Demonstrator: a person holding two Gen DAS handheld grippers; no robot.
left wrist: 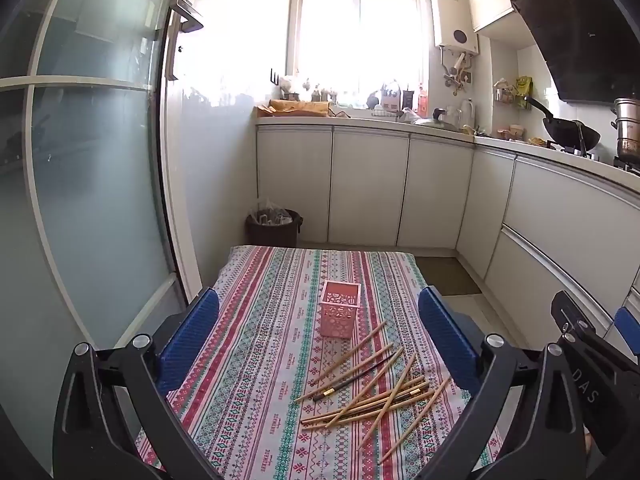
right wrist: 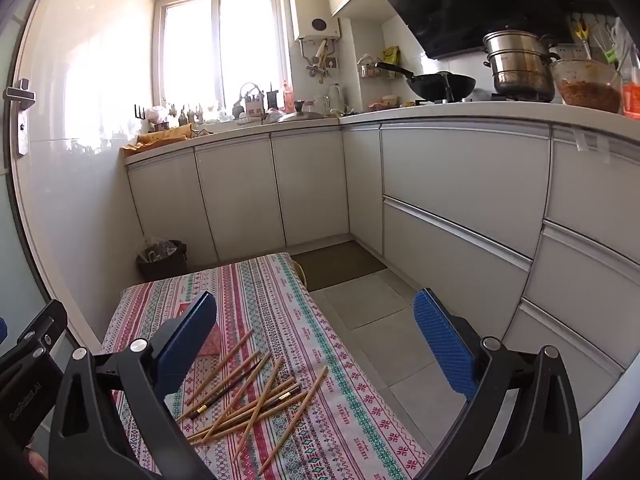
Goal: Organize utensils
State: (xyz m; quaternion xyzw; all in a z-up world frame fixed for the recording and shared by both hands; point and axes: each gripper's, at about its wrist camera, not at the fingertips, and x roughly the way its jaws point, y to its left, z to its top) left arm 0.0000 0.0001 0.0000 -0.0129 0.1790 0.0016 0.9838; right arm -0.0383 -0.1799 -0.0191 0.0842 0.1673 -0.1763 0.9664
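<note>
Hovering above the table (left wrist: 256, 320), the left gripper (left wrist: 318, 332) was seen with its blue fingers (left wrist: 188, 340) spread as wide as they go, nothing held between them and nothing touched. The pink holder (left wrist: 340, 314) was framed between the fingers, upright on the striped cloth (left wrist: 248, 400). Just in front of the holder, the chopsticks (left wrist: 376, 392) were scattered in a loose, crossing heap, one dark pair mixed among the bamboo ones. The right gripper (right wrist: 316, 340) was likewise held spread to the full, its fingers (right wrist: 444, 344) empty and clear of everything, with the right one out over the floor (right wrist: 360, 308) past the table edge. From that view the chopsticks (right wrist: 256, 396) were seen lying near the left finger, and the holder (right wrist: 210, 344) was mostly hidden behind it. No chopstick was seen inside the holder
</note>
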